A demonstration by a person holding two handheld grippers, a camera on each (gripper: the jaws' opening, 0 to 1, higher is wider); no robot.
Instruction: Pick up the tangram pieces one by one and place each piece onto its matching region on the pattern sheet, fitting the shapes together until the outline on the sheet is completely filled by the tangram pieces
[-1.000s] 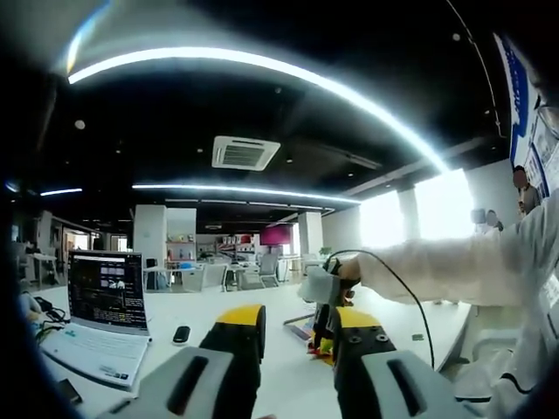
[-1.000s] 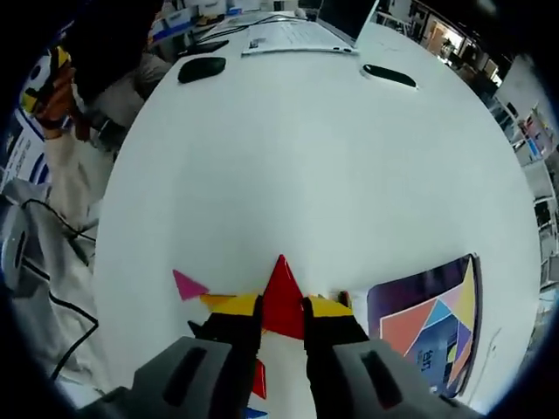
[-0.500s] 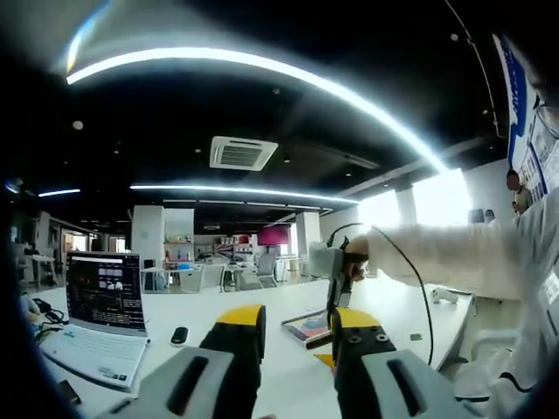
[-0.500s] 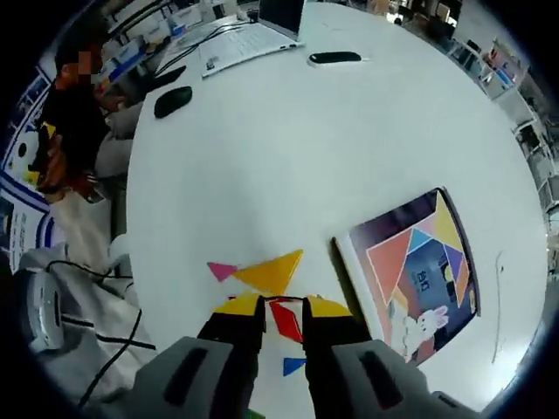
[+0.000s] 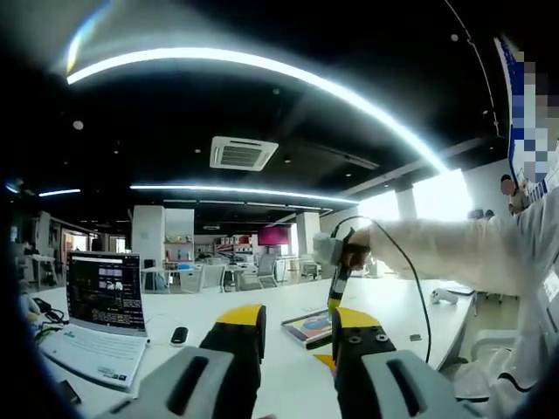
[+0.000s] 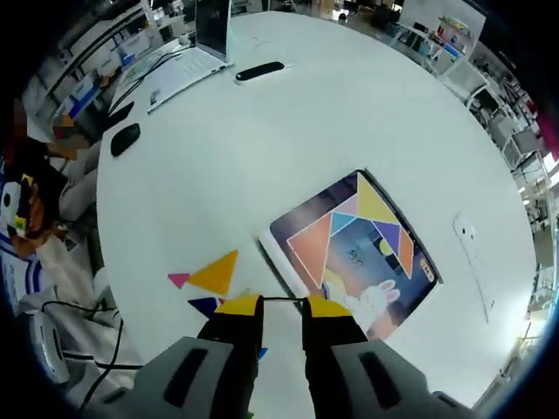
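Open laptop [image 5: 103, 305] near desk [image 6: 349, 131] far edge, w/ black phone [image 6: 259, 71] beside it; black mouse [image 6: 126, 138] by left edge.

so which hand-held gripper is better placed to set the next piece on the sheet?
Right. The right hand-held gripper hangs at the pattern sheet edge, seemingly clamping a thin piece. The left hand-held gripper points level across the table, jaws apart.

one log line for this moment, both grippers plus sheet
left gripper: open, idle above table | right gripper: raised over pattern sheet, grip unclear | yellow triangle: on table
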